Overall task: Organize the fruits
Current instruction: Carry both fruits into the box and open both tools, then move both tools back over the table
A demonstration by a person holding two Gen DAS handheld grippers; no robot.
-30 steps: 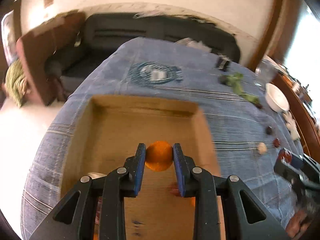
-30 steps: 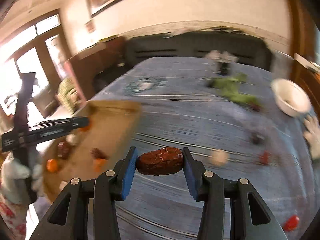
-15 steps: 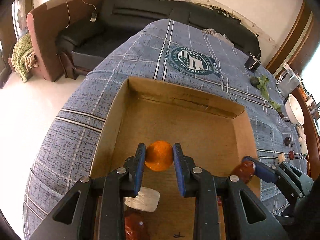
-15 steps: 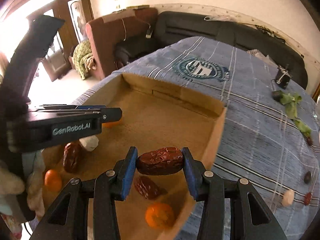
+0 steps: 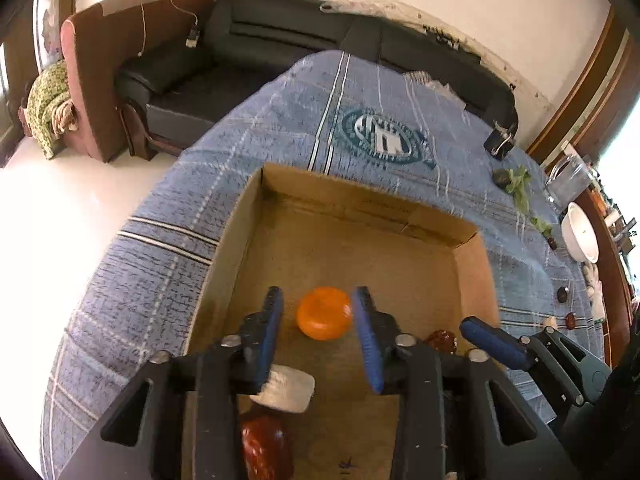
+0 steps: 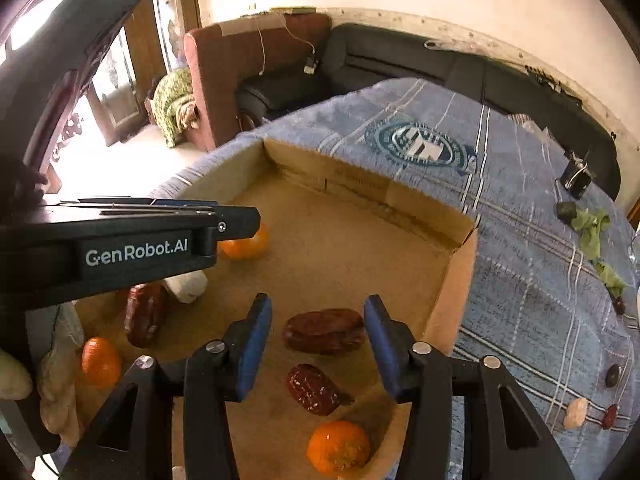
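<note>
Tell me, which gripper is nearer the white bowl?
Right. The right gripper is at the cardboard box's wall on the side toward the white bowl; the left gripper is mid-box, farther away.

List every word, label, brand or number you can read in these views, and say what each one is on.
"GenRobot.AI": white lettering on the side of the left gripper, seen in the right wrist view.
Round emblem on the blue cloth: ring lettering too blurred to read.
Faint print on the far wall of the cardboard box: too small to read.
Dark mark on the box floor: not readable.
</note>
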